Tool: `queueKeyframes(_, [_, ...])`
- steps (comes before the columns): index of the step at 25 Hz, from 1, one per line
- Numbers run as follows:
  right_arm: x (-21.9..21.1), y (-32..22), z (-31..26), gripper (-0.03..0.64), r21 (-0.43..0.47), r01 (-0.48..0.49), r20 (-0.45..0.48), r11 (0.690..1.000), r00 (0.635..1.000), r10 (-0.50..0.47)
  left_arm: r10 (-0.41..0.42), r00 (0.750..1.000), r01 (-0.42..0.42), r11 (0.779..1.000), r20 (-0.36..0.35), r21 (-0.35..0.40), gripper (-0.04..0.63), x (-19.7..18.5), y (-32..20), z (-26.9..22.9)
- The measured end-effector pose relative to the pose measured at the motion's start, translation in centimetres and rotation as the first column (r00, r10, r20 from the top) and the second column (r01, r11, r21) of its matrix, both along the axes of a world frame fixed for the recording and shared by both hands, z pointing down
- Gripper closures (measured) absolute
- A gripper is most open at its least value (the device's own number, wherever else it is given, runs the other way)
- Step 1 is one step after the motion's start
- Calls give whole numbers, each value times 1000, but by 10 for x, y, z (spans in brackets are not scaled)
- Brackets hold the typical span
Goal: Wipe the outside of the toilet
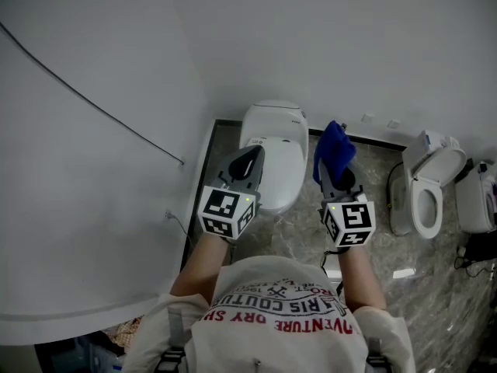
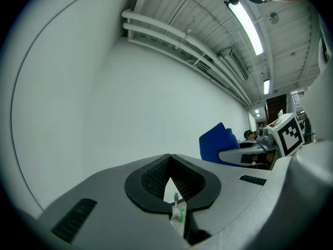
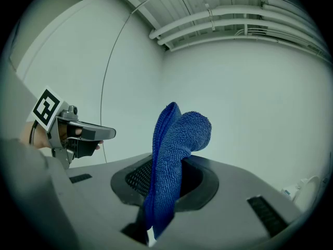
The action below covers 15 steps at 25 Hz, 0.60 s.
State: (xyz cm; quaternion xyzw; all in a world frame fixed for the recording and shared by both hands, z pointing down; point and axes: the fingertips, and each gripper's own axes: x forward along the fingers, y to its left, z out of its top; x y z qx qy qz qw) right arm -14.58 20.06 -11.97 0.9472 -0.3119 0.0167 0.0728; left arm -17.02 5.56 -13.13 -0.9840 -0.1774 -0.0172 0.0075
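Note:
A white toilet with its lid down stands on the floor against the wall, ahead of me in the head view. My left gripper hovers over its lid, jaws shut with nothing between them. My right gripper is held to the right of the toilet, shut on a blue cloth. In the right gripper view the blue cloth sticks up from between the jaws and folds over at the top. Both gripper views point at the blank wall, so the toilet is hidden there.
A second white toilet with its seat raised stands at the right, with another fixture beyond it. The floor is grey marble tile. A thin cable runs along the white wall on the left.

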Motion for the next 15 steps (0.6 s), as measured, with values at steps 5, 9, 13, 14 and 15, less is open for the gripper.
queueKeyframes(5, [-1, 1, 4, 540, -8, 2, 8, 1000, 1000, -2, -2, 1000, 2, 1000, 5, 3, 589, -2, 3, 3])
queueKeyframes(9, [-2, 2, 6, 540, 15, -5, 29, 1000, 1000, 5, 4, 1000, -4, 1000, 11, 11, 589, -3, 5, 5])
queueKeyframes(13, [2, 7, 9, 540, 40, -26, 57, 999, 998, 23, 11, 1000, -11, 1000, 14, 10, 589, -1, 7, 6])
queueKeyframes(14, [3, 8, 10, 541, 39, -29, 59, 999, 998, 27, 11, 1000, -11, 1000, 15, 9, 589, -1, 8, 6])
queueKeyframes(15, [4, 9, 10, 540, 39, -32, 61, 999, 998, 29, 12, 1000, -12, 1000, 17, 8, 589, 0, 8, 6])
